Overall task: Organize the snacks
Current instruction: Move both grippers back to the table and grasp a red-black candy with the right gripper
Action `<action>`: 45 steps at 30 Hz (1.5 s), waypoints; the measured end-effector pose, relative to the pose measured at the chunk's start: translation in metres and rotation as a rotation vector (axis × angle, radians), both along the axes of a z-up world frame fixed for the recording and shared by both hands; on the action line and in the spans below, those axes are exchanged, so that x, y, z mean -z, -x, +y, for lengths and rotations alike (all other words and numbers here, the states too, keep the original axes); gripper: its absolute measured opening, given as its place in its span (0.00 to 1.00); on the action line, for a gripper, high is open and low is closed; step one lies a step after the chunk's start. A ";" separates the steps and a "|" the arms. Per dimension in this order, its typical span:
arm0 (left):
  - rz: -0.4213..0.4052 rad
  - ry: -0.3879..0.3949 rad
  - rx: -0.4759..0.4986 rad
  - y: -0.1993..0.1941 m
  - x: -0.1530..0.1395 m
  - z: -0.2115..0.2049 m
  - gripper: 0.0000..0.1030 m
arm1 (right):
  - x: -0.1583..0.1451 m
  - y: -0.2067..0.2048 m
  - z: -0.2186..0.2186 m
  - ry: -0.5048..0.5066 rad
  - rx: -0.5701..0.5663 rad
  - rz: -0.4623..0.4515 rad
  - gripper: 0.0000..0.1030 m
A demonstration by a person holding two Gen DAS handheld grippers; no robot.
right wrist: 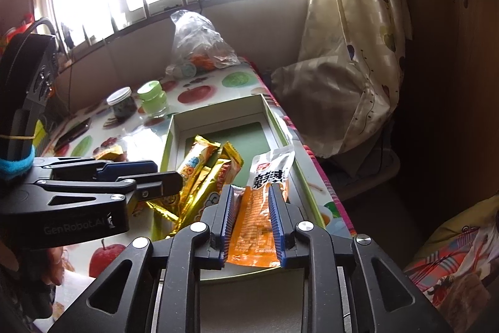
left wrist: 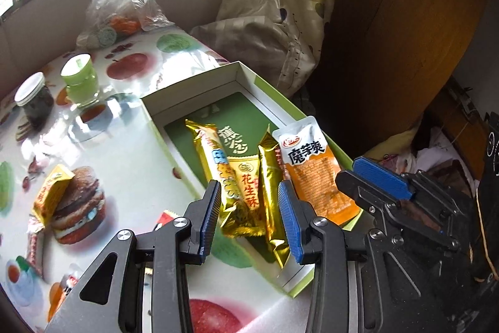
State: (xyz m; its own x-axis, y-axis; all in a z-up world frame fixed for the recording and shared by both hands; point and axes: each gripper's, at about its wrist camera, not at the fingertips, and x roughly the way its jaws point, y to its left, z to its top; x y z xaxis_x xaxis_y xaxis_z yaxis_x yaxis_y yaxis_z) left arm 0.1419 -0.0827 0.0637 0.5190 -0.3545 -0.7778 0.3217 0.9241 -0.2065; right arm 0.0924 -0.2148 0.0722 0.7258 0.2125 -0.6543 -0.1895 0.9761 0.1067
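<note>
A shallow white and green box (left wrist: 199, 80) (right wrist: 174, 127) lies on the fruit-print table. In it lie gold snack bars (left wrist: 215, 164) (right wrist: 199, 164) and an orange and white pouch (left wrist: 312, 167) (right wrist: 259, 220). My left gripper (left wrist: 249, 202) is open above the gold bars, holding nothing. My right gripper (right wrist: 251, 208) is open, its fingers on either side of the orange pouch at the box's near right; it also shows in the left wrist view (left wrist: 374, 177). A yellow snack pack (left wrist: 51, 192) lies outside the box, on the table at left.
A dark jar with a white lid (left wrist: 34, 102) (right wrist: 121, 105) and a green cup (left wrist: 81, 80) (right wrist: 154, 99) stand behind the box. A clear plastic bag (left wrist: 118, 2) (right wrist: 199, 39) sits at the far end. Red-white wrapped sweets (left wrist: 34, 245) lie at near left. A curtain (left wrist: 280, 5) hangs right.
</note>
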 end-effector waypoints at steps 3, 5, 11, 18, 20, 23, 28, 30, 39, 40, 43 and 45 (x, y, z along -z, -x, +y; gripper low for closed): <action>-0.011 -0.002 -0.030 0.008 -0.002 0.011 0.38 | -0.001 0.003 0.006 -0.002 -0.008 -0.001 0.25; -0.032 -0.030 -0.054 0.014 -0.005 0.017 0.38 | -0.002 0.005 0.011 -0.001 -0.016 0.001 0.27; -0.072 -0.067 -0.119 0.030 -0.010 0.041 0.38 | -0.003 0.011 0.029 -0.002 -0.056 -0.003 0.33; -0.073 -0.059 -0.164 0.042 -0.009 0.064 0.38 | -0.003 0.016 0.052 0.006 -0.107 -0.005 0.37; -0.079 -0.070 -0.179 0.046 -0.009 0.069 0.38 | -0.003 0.017 0.058 0.008 -0.120 -0.007 0.38; -0.075 -0.067 -0.199 0.051 -0.009 0.078 0.38 | -0.003 0.018 0.068 0.017 -0.141 -0.006 0.40; -0.065 -0.064 -0.230 0.060 -0.004 0.094 0.38 | 0.001 0.018 0.082 0.031 -0.173 0.005 0.42; -0.057 -0.061 -0.249 0.063 -0.001 0.103 0.38 | 0.003 0.018 0.088 0.040 -0.186 0.011 0.42; -0.023 -0.051 -0.366 0.080 0.016 0.160 0.38 | 0.014 0.010 0.127 0.161 -0.307 0.023 0.47; -0.017 -0.052 -0.381 0.082 0.018 0.166 0.38 | 0.017 0.009 0.133 0.172 -0.330 0.031 0.47; 0.002 -0.048 -0.420 0.085 0.024 0.182 0.38 | 0.025 0.005 0.148 0.222 -0.394 0.046 0.49; 0.006 -0.047 -0.431 0.088 0.028 0.189 0.38 | 0.028 -0.002 0.153 0.212 -0.396 0.080 0.50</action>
